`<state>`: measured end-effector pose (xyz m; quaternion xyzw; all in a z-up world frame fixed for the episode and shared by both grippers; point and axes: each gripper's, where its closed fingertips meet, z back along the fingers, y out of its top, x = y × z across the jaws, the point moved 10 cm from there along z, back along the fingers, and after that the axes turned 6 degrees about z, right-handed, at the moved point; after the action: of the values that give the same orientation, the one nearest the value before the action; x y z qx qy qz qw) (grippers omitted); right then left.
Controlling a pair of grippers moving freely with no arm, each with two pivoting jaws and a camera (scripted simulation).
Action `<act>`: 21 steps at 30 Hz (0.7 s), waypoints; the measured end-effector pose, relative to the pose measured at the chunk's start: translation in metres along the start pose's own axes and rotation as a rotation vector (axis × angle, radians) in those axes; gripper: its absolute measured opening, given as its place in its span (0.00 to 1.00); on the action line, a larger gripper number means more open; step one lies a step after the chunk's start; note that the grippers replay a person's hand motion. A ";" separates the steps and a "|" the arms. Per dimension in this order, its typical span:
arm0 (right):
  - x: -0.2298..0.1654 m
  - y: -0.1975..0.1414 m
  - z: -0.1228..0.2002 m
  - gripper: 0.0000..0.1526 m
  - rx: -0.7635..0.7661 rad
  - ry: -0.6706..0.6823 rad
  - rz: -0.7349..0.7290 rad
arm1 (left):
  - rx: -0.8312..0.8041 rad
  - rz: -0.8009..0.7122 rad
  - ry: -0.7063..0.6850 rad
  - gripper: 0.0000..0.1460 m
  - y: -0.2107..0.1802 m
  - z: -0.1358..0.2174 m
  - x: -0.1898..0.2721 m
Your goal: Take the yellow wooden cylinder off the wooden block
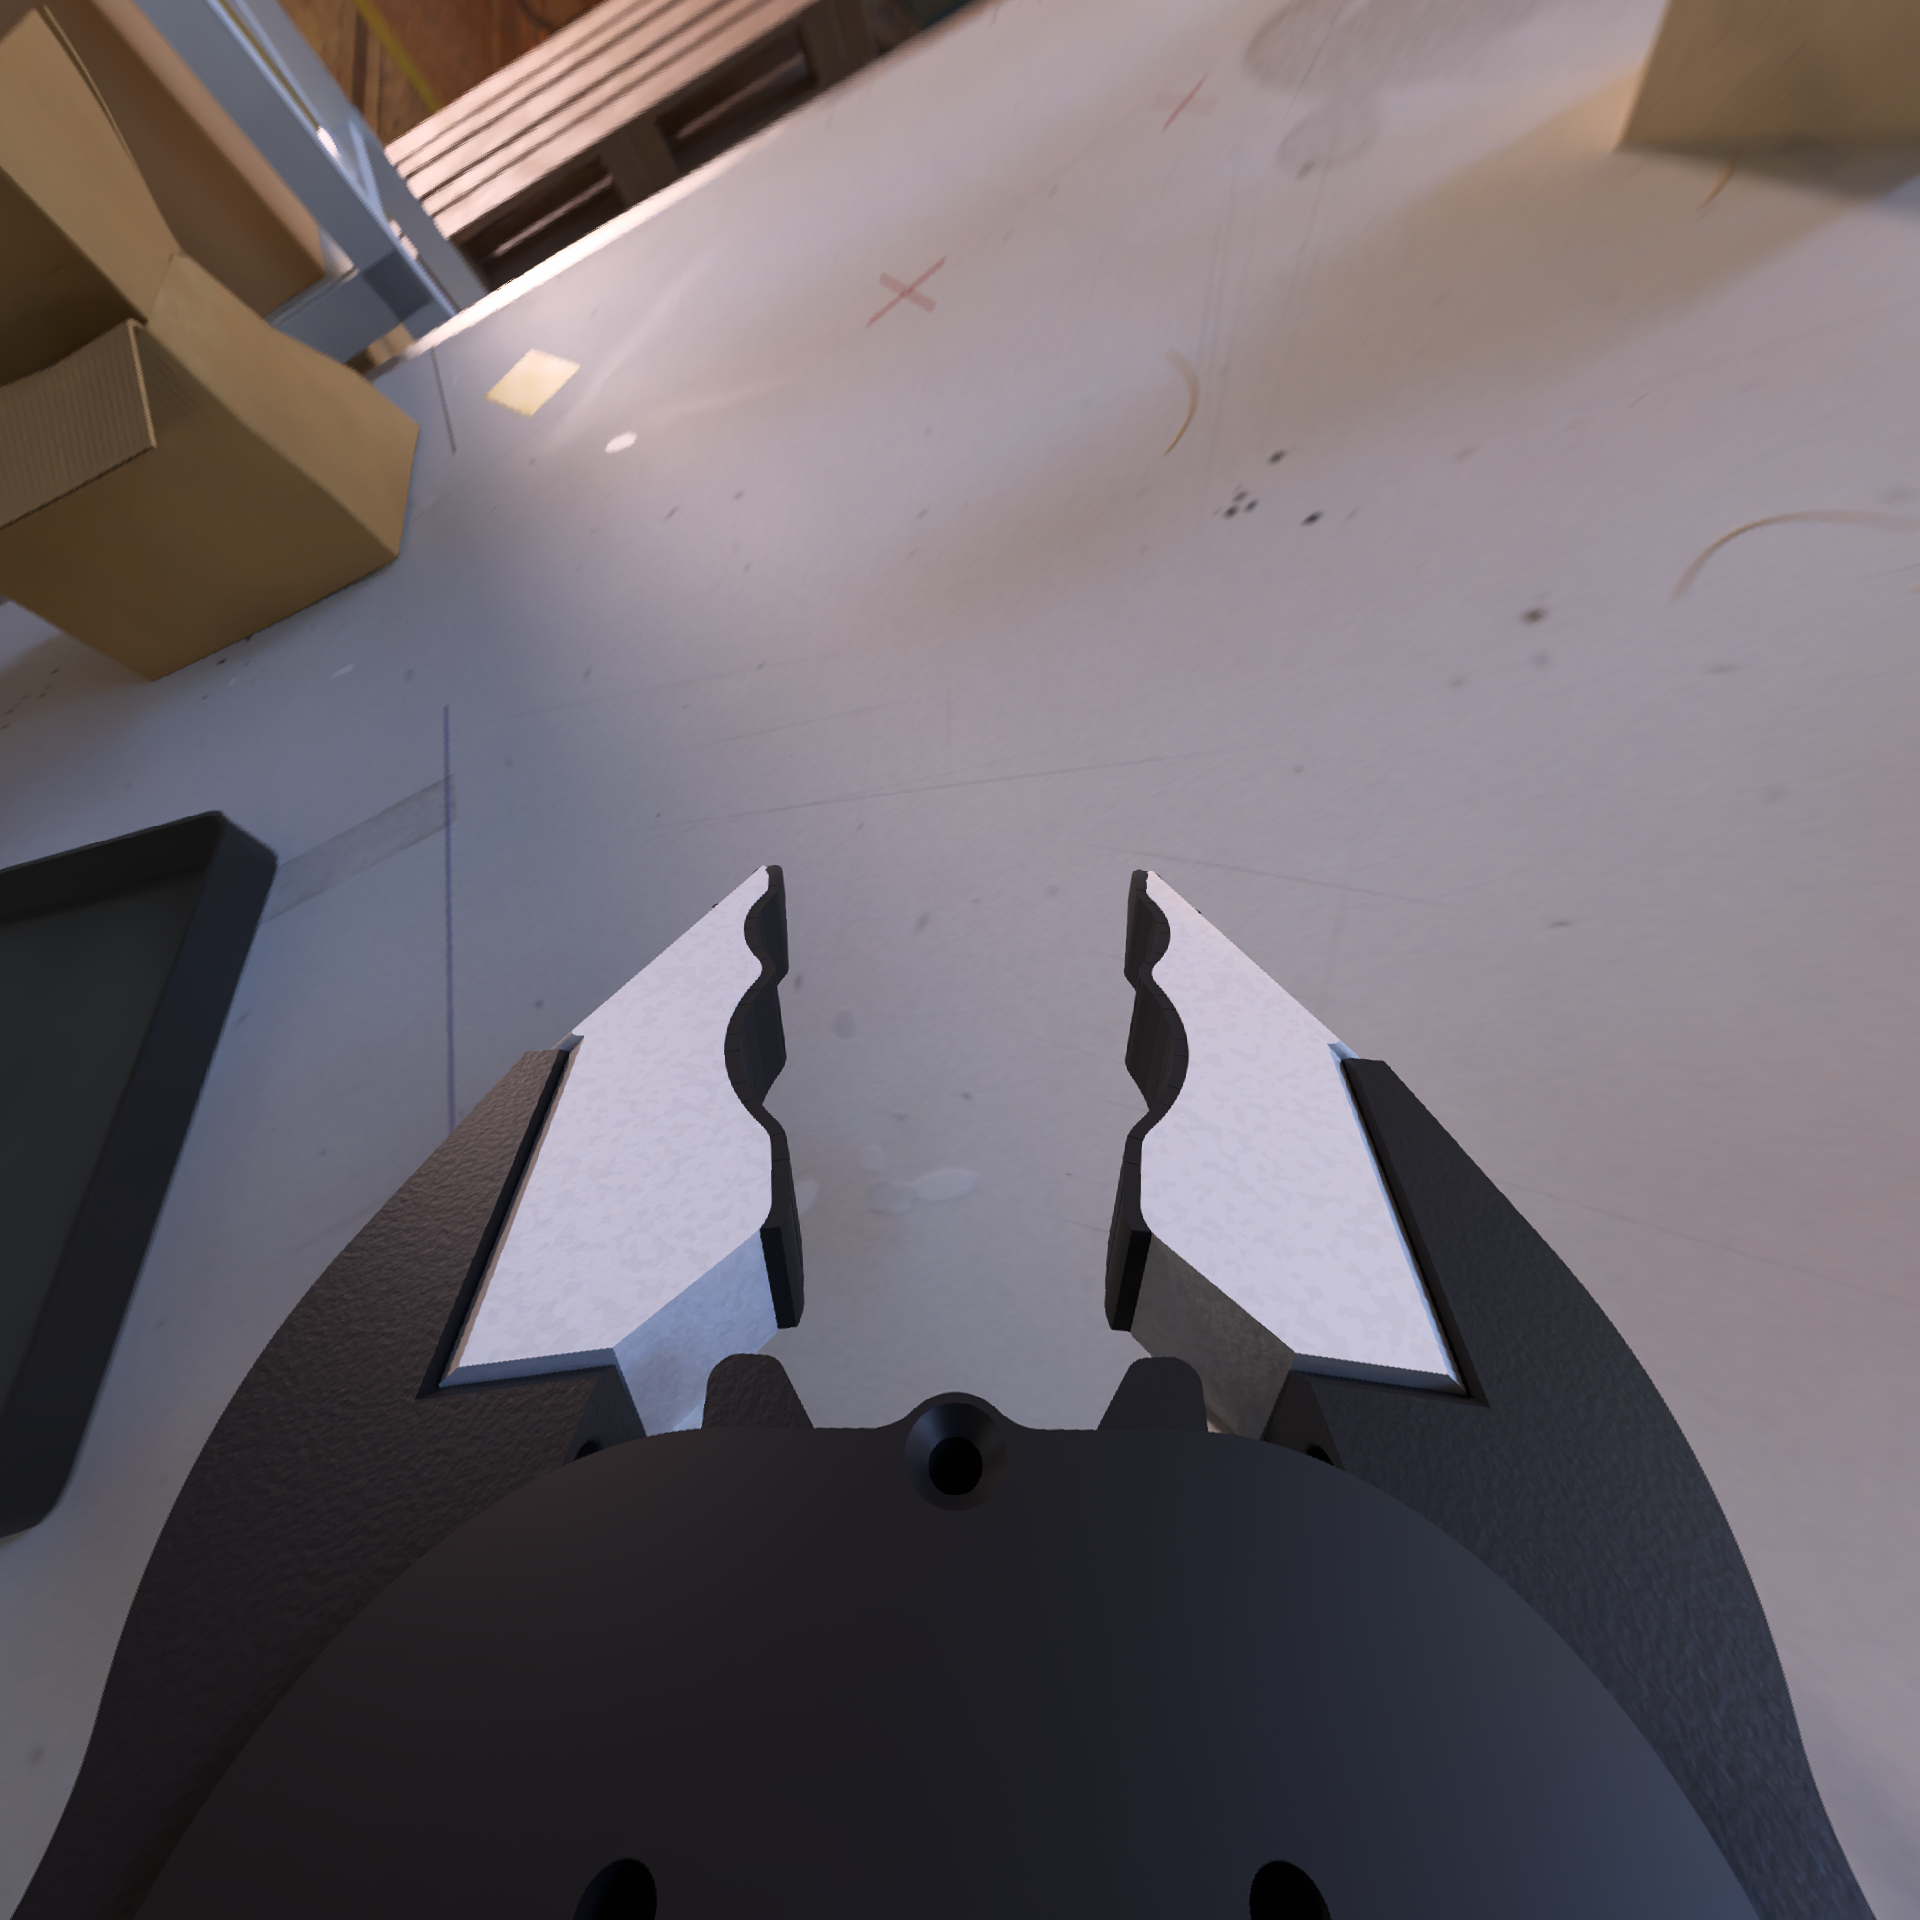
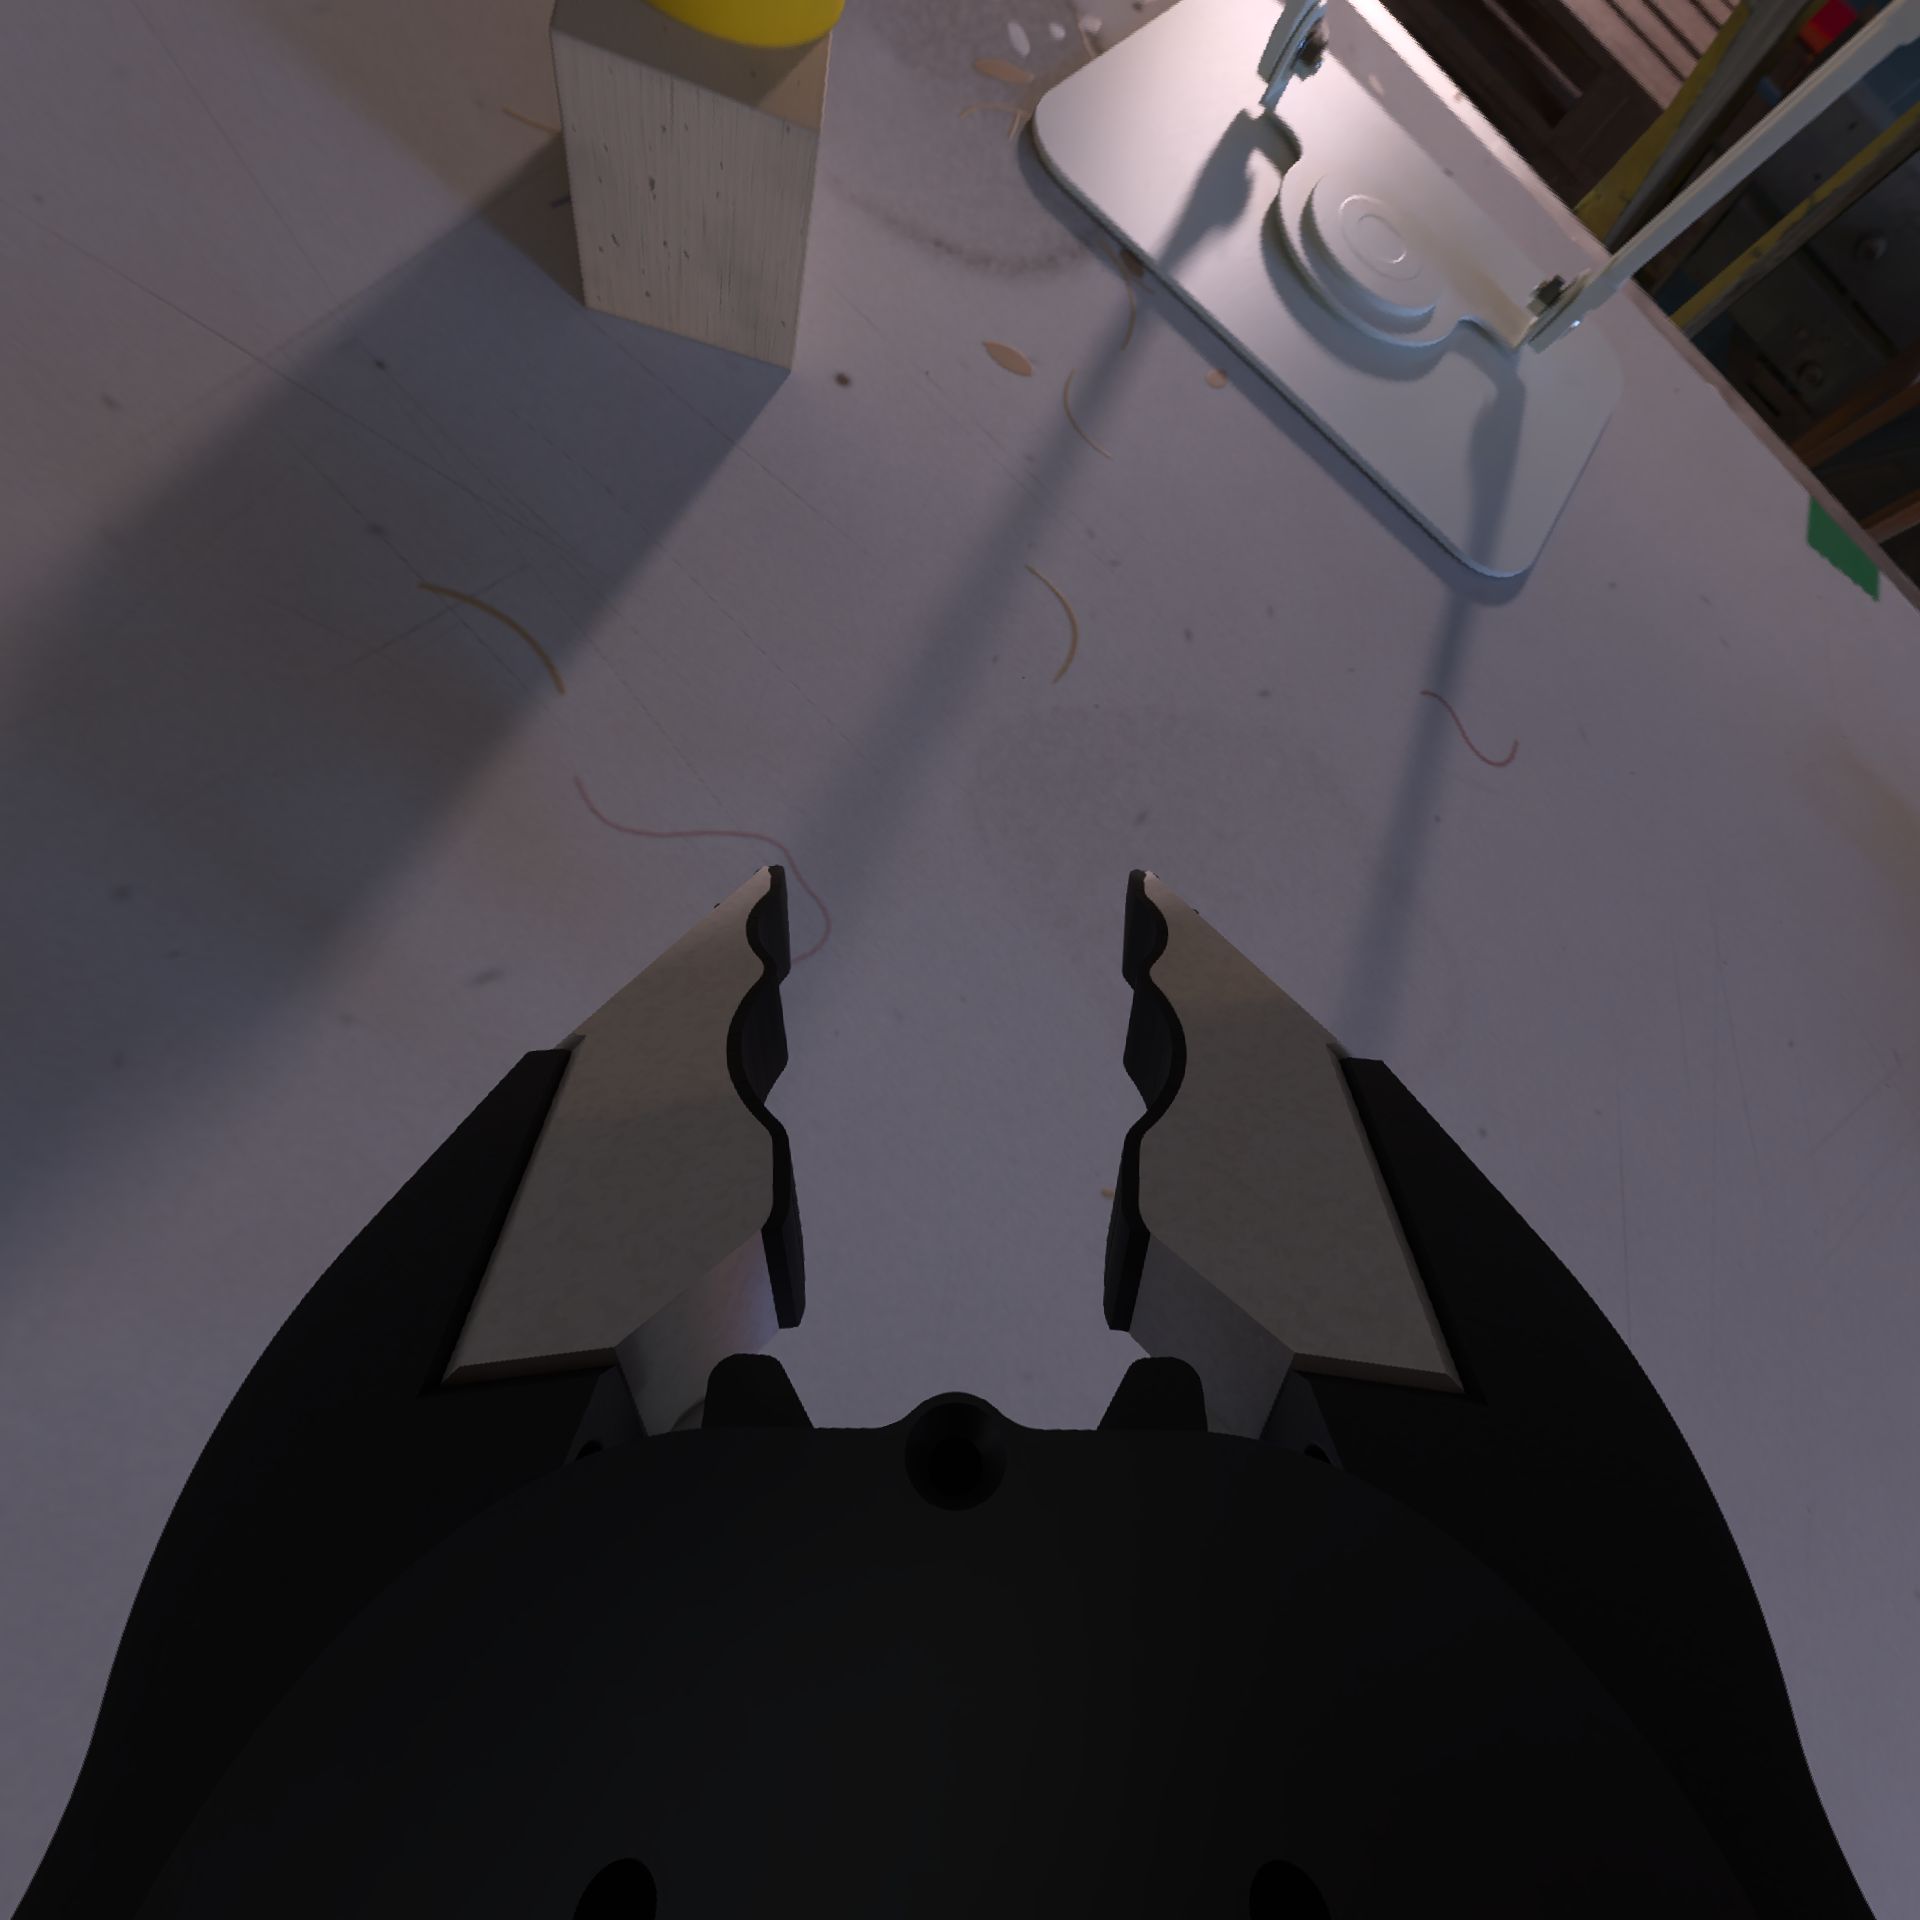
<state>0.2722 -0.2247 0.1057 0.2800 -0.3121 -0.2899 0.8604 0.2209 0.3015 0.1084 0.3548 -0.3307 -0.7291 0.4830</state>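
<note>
In the right wrist view a pale wooden block stands upright on the white table at the top left. The yellow cylinder sits on its top, mostly cut off by the frame's edge. My right gripper is open and empty, low over the table, well short of the block and to its right. In the left wrist view my left gripper is open and empty over bare table. A corner of the wooden block shows at the top right there; the cylinder is out of view.
A grey metal lamp base with a jointed arm stands right of the block near the table's edge. A black tray lies left of my left gripper. Cardboard boxes sit at the far left. Wood shavings litter the table.
</note>
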 end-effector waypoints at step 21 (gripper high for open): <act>-0.063 0.124 -0.060 0.60 0.396 -0.095 -0.028 | 0.148 0.058 -0.400 0.48 0.090 -0.075 0.185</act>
<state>0.3139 -0.0804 0.1255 0.4340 -0.3995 -0.2474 0.7686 0.2737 0.0894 0.1068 0.2278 -0.4827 -0.7446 0.4008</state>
